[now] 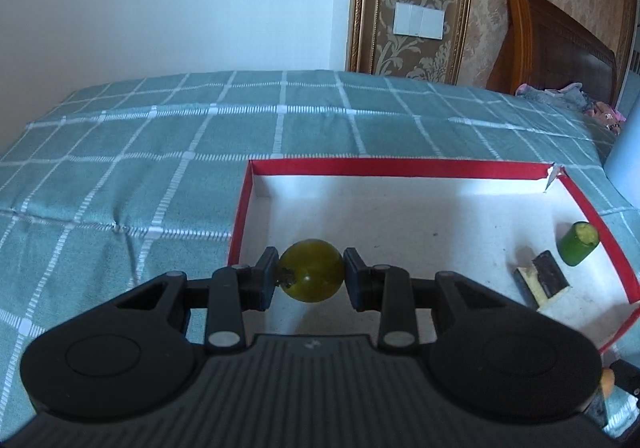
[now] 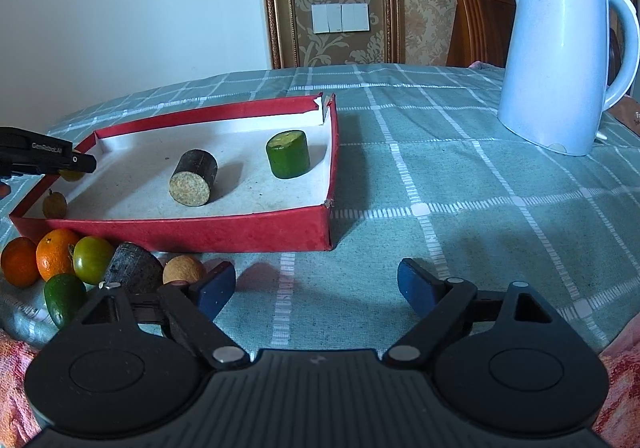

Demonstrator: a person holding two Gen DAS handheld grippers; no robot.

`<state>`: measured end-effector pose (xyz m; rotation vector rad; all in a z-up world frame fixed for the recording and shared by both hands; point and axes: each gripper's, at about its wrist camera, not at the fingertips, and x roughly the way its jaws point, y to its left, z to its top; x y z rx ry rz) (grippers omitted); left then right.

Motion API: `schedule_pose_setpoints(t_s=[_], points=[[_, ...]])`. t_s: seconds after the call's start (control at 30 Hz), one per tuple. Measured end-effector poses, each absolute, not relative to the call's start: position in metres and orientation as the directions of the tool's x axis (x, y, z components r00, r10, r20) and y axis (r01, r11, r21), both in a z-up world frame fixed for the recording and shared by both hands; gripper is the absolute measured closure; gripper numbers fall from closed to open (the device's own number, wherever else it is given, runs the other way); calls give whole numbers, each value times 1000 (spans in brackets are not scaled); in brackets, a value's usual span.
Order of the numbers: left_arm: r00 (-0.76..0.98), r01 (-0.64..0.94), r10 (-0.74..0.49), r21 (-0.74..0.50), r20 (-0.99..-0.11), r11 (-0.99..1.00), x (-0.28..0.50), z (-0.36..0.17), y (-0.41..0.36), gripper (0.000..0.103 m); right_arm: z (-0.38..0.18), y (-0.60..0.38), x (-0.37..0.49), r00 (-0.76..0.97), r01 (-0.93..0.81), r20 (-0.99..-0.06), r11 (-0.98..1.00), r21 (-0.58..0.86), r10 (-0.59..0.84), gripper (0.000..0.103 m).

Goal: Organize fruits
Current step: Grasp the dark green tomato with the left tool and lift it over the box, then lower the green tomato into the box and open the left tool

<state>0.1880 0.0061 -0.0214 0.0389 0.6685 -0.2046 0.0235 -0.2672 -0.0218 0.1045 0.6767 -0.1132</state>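
Your left tool (image 1: 311,275) is pinching a green round fruit (image 1: 312,270) over the red tray (image 1: 400,166), angled downward, while your right tool (image 2: 316,284) is gaping wide, empty.

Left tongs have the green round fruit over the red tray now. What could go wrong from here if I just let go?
1. The green fruit is round and looks held clear of the red tray floor; dropped, it may roll or bruise.
2. It could roll into the small brown fruit in the near corner or the dark cylinder.
3. The right tongs stand open beside the loose fruit pile; a careless move could scatter it.
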Motion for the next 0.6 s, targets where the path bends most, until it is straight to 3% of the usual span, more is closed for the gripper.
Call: schedule_pose_setpoints(t_s=[0.43,0.6], points=[[756,202,-167,-17,-633,979,192,-28,3,71,-21,-267,23,774,138,-630,989,59,-71,14],[802,182,-127,36,-584,983,180,-22,2,70,-22,-267,24,773,136,-631,989,57,-70,14]])
